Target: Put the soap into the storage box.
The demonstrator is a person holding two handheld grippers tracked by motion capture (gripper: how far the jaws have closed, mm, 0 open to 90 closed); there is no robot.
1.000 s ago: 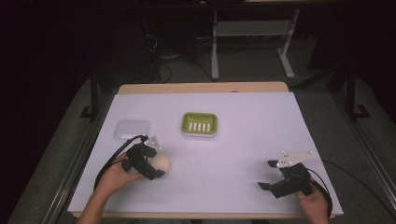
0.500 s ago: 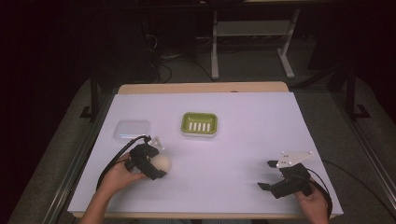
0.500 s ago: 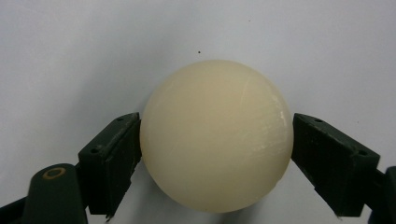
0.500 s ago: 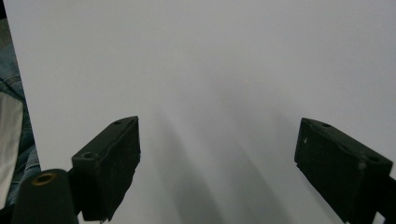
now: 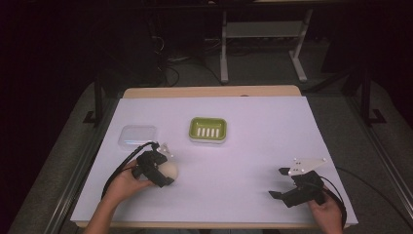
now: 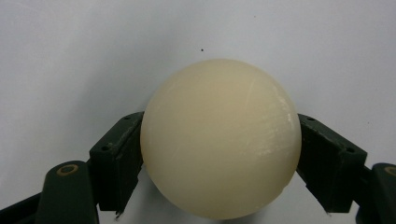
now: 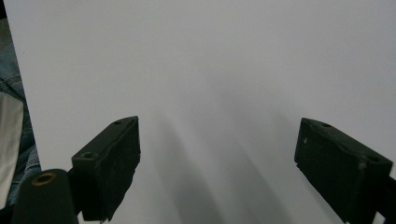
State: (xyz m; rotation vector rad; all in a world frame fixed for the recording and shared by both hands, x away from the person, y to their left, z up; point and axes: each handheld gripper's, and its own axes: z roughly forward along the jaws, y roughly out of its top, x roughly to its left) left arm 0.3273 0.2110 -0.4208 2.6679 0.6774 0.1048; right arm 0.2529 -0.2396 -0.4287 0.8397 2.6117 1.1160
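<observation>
Gripping the cream ball [image 6: 219, 140] at its widest girth so it cannot roll free, the left gripper [image 5: 158, 168] clamps both jaws on it near the table's [image 5: 253, 146] front-left edge; the right gripper [image 5: 280, 183], jaws apart, waits idle front-right.

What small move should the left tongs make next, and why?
Probably lift the cream ball slightly off the white table. The left tongs are shut on its sides, low over the table, and the green dish sits apart.
</observation>
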